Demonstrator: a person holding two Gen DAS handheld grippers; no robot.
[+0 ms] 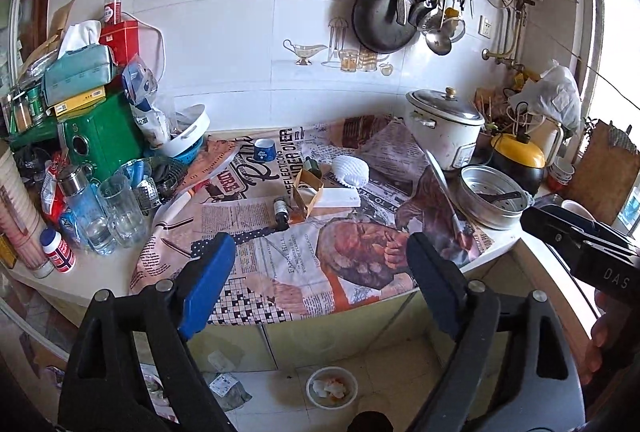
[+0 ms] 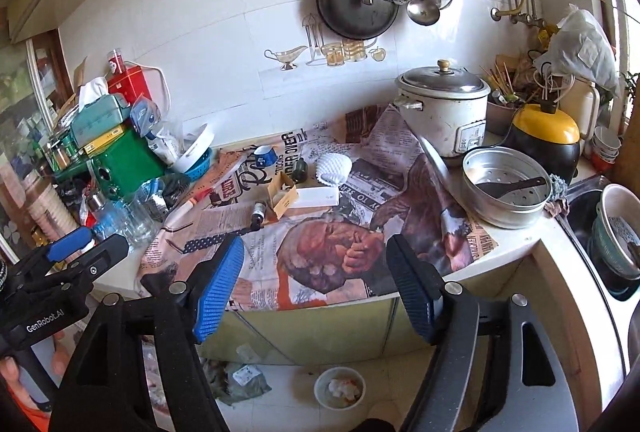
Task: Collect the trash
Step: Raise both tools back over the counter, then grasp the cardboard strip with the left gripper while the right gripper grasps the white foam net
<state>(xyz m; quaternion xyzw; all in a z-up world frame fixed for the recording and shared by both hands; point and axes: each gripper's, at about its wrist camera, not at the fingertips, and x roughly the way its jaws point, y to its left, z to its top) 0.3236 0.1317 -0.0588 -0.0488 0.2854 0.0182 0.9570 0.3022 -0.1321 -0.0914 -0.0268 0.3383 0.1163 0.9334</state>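
both tools hang above the table's front edge with nothing between their blue pads: the left tool (image 1: 320, 272) stands wide apart, the right tool (image 2: 316, 284) apart too. on the newsprint-covered table (image 2: 320, 272) lie the trash pieces: a white foam net (image 2: 333, 168), a torn cardboard box (image 2: 282, 194) and a small dark bottle (image 2: 257, 215). a white bin (image 2: 339, 388) sits on the floor below.

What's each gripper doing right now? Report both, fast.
Left gripper: jaws open, nothing between them.
Right gripper: jaws open, nothing between them.
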